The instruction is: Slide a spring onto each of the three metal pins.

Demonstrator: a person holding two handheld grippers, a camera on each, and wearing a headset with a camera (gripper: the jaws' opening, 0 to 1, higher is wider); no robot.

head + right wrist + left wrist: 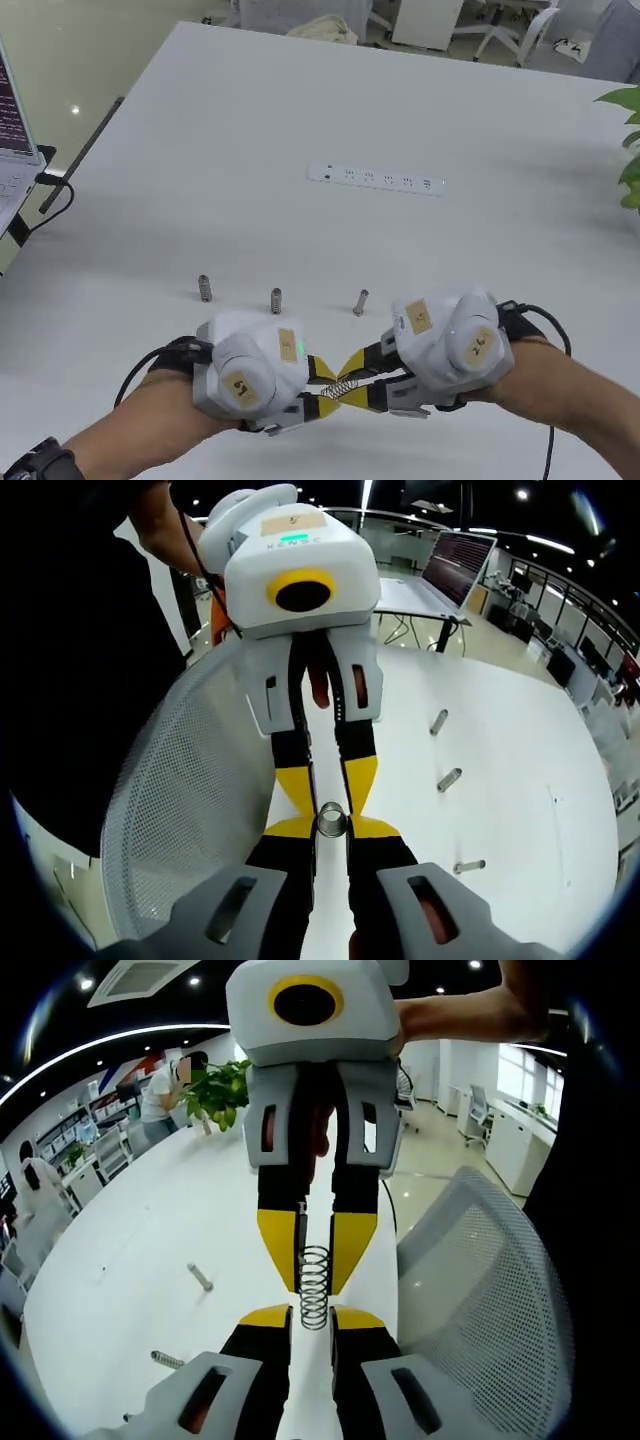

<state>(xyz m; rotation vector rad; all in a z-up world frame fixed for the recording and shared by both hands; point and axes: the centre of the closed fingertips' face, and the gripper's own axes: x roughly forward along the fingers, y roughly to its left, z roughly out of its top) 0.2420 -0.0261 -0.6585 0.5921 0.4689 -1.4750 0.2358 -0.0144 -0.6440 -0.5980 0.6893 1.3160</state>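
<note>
The spring (343,379) shows just its middle coils in the head view — both ends are buried between the yellow tips of the left gripper (325,388) and the right gripper (358,380). In the right gripper view it faces end-on, its length hidden. The three pins (276,299), at 12 o'clock from the grippers, are too small to tell bare from coiled. A laptop (10,140) at 9 o'clock and a plant (625,140) at 3 o'clock are cut off — likewise the forearms (150,425) at 6 o'clock.
</note>
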